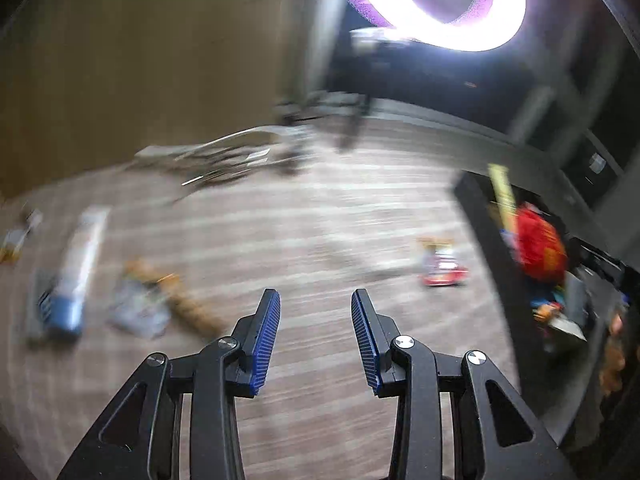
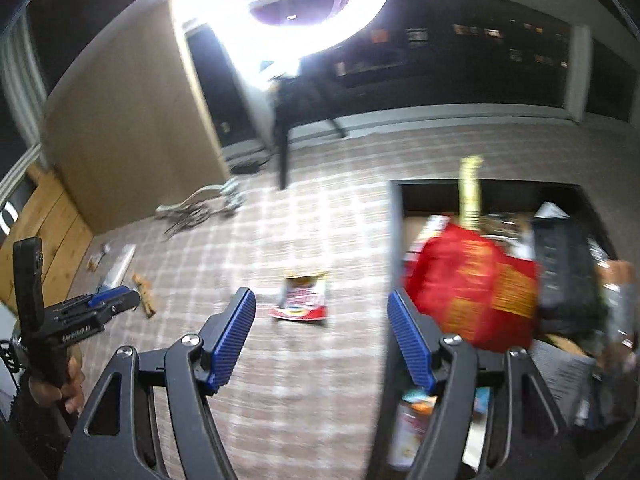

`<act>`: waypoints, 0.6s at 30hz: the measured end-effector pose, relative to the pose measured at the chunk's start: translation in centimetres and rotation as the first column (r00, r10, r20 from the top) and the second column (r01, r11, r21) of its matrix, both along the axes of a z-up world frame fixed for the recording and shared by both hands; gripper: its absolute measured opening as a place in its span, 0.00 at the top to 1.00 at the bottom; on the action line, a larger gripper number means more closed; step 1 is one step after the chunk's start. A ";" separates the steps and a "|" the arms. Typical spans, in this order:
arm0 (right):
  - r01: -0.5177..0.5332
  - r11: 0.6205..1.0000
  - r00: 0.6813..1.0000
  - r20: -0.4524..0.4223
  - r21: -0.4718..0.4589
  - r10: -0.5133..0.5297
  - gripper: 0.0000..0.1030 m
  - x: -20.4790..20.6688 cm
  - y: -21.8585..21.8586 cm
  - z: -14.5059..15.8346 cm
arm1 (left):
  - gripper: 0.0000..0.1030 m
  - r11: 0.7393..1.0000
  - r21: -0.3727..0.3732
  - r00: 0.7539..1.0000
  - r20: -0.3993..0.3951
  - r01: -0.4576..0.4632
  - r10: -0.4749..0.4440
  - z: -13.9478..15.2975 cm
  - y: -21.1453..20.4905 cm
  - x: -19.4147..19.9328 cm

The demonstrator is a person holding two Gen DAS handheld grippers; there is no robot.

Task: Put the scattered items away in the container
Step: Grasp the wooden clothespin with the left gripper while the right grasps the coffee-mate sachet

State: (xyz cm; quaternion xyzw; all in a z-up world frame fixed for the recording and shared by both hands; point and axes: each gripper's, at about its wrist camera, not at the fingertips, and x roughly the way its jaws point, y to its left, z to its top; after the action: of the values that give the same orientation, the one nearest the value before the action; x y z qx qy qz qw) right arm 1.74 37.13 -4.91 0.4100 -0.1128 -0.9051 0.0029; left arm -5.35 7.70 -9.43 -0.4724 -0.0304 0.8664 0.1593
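Note:
Both views are motion-blurred. My left gripper (image 1: 316,300) is open and empty above the checked carpet. A red and white snack packet (image 1: 442,266) lies ahead to its right. A long white and blue tube (image 1: 74,276), a clear packet (image 1: 138,308) and a brown stick-like item (image 1: 192,308) lie to its left. My right gripper (image 2: 322,300) is open and empty, with the snack packet (image 2: 302,300) on the carpet between its fingers. The dark container (image 2: 560,200) at the right holds a large red bag (image 2: 476,284) and several other items. The left gripper (image 2: 116,298) also shows at the far left.
A bright ring light (image 2: 312,4) on a dark stand (image 2: 284,148) stands at the back. A tan cabinet (image 2: 128,128) is at the left, with papers and cables (image 2: 200,208) on the floor by it. Dark windows run along the back wall.

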 end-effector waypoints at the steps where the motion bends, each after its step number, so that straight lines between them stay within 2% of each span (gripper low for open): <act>1: -0.015 1.000 1.000 0.012 -0.004 0.015 0.34 -0.6 -0.7 -0.6 | 0.66 0.999 -0.017 0.999 0.008 -0.035 0.035 -0.4 -1.1 -0.2; 8: -0.061 0.998 0.991 0.120 -0.006 0.061 0.34 -4.9 -3.5 -5.5 | 0.64 0.988 -0.002 0.986 0.071 -0.151 0.151 -2.5 -4.2 -0.4; 10: -0.059 0.998 0.985 0.162 0.005 0.058 0.34 -6.0 -3.8 -7.0 | 0.59 0.985 0.007 0.982 0.084 -0.171 0.170 -2.9 -4.4 -0.7; 12: -0.057 0.998 0.981 0.186 0.023 0.052 0.34 -6.6 -4.0 -7.9 | 0.56 0.982 0.017 0.977 0.108 -0.189 0.186 -3.4 -4.5 -1.1; 18: -0.046 0.997 0.971 0.237 0.060 0.031 0.34 -8.4 -3.9 -9.6 | 0.56 0.977 0.008 0.965 0.154 -0.215 0.211 -5.1 -3.8 -3.1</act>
State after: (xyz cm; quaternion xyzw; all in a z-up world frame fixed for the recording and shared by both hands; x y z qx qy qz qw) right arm -6.66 33.22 -14.49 0.5166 -0.0749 -0.8529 -0.0062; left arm -8.50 3.89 -14.48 -0.5290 -0.1035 0.8395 0.0681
